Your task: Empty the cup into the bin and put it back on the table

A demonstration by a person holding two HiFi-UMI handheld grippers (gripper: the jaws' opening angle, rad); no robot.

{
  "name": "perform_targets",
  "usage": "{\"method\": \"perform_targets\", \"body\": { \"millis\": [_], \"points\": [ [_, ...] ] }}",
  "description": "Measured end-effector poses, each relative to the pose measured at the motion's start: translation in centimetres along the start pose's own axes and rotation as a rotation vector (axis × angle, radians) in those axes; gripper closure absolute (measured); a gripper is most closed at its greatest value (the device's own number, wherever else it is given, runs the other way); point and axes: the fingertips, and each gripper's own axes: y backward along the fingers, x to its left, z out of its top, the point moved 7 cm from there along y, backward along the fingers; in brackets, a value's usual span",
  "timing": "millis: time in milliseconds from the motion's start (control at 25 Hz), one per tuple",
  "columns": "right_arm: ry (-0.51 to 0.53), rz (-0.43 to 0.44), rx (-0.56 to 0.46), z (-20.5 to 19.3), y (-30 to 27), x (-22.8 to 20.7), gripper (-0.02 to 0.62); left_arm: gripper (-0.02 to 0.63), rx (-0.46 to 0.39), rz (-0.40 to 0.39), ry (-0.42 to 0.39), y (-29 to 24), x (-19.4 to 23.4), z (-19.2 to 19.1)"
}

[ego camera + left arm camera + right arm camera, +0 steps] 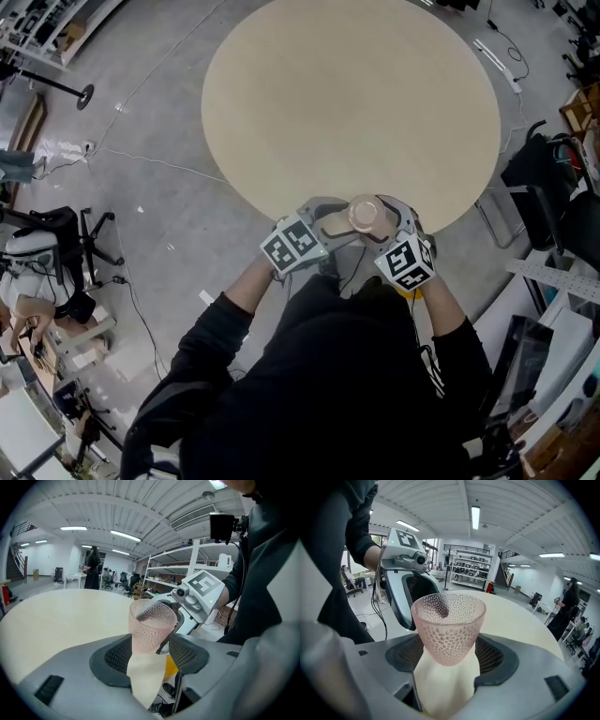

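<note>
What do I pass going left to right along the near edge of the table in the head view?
The left tongs → the cup → the right tongs.

Black sleeves (pixel 220 328), grey left gripper (pixel 149 656), right gripper (pixel 449 657)

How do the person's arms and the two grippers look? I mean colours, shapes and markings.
Both sleeves are long and black, the left sleeve and the right sleeve. The left gripper and the right gripper have smooth light grey bodies with rounded shapes. Their fingers carry dark pads with a fine mesh texture. Each gripper bears a white cube printed with black square markers.
</note>
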Motion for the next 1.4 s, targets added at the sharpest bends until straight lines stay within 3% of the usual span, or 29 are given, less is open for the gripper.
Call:
{"method": "perform_targets", "body": {
  "millis": [360,720,1040,1400],
  "points": [
    [-0.075,0.073,0.051,-2.5,-5.7,-2.2,0.256,0.347,0.071,0.058,0.062,-2.4,4.3,-2.7],
    [-0.071,0.135,0.078,-4.1,-7.6,-2.3,0.256,0.348,0.102,0.107,0.136,-3.8,5.3,-5.0],
    [-0.109,0.121,0.08,-5.2,-7.0,-2.0,0.256,0.347,0.107,0.156,0.157,-3.6,4.7,-5.7],
    [-0.18,0.046,0.081,-6.0,-5.5,-2.0,0.256,0.348,0.075,0.206,0.204,-2.2,4.1,-6.5]
  ]
}}
